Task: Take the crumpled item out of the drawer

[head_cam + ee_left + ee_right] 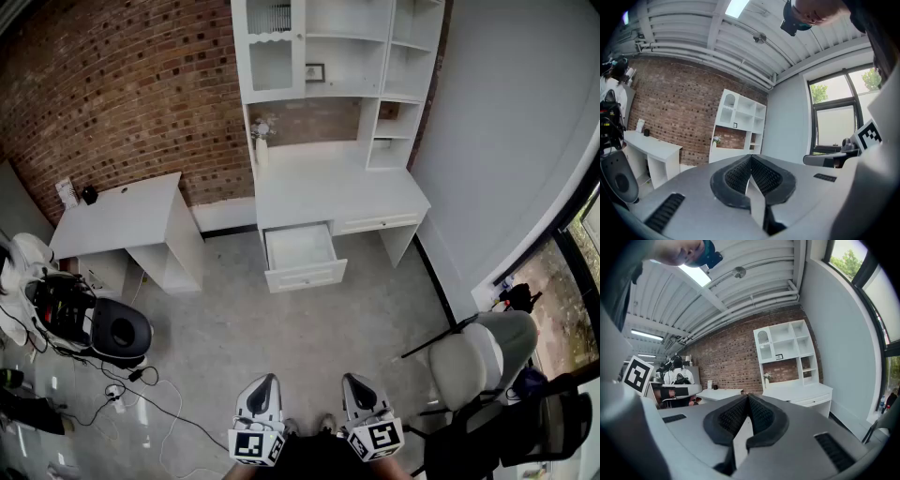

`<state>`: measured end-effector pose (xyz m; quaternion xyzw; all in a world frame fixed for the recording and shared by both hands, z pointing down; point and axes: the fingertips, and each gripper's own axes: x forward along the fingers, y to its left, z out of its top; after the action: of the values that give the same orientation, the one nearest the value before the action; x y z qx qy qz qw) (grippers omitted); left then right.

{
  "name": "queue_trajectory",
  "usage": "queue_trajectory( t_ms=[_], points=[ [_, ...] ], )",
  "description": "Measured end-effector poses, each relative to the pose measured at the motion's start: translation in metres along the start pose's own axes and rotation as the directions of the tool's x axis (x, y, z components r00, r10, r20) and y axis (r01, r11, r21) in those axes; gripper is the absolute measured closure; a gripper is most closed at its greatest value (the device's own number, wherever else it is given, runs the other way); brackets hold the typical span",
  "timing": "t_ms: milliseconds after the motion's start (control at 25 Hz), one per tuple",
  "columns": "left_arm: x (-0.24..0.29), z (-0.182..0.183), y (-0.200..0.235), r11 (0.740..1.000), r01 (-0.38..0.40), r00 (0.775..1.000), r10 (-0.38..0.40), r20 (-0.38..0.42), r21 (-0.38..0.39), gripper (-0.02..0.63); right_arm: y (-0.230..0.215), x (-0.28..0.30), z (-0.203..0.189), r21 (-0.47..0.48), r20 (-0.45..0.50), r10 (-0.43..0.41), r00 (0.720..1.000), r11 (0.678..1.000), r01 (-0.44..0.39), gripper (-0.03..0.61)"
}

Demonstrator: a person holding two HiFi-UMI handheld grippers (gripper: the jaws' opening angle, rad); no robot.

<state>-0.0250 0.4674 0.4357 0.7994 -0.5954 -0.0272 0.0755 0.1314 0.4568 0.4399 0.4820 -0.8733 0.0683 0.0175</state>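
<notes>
A white desk with a hutch (337,187) stands against the far wall, and its left drawer (302,253) is pulled open. The inside of the drawer looks white, and I cannot make out a crumpled item in it from here. My left gripper (265,381) and right gripper (352,380) are low at the bottom of the head view, far from the drawer, and both point toward it. The left gripper (750,159) has its jaws pressed together with nothing between them. The right gripper (747,398) is the same, shut and empty.
A second white desk (122,217) stands at the left by the brick wall. A black round seat (120,330), bags and cables (141,389) lie on the floor at the left. A grey office chair (478,356) is at the right, near the window.
</notes>
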Motion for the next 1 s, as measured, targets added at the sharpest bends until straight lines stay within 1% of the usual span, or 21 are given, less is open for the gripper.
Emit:
queue_trajectory(
  t_ms=[440,640,840,1000],
  points=[
    [-0.008,-0.001,-0.013,1.000,-0.003,1.000,0.003,-0.004,-0.002,0.589,-0.001,-0.015,-0.002,0.001,0.006,0.007,1.000,1.000,-0.007,0.565],
    [-0.001,-0.002,-0.011,1.000,0.000,1.000,0.000,-0.006,-0.003,0.589,-0.007,-0.009,0.004,0.037,0.020,0.002,1.000,0.999,-0.003,0.565],
    [0.005,-0.002,-0.017,1.000,-0.012,1.000,0.012,-0.007,0.003,0.589,-0.019,-0.011,0.003,0.030,0.020,0.012,1.000,0.999,-0.013,0.565],
    [0.018,-0.003,-0.024,0.999,-0.040,0.999,0.040,-0.003,0.000,0.589,-0.036,-0.009,0.000,0.023,0.012,0.031,0.999,0.999,-0.032,0.565]
  ],
)
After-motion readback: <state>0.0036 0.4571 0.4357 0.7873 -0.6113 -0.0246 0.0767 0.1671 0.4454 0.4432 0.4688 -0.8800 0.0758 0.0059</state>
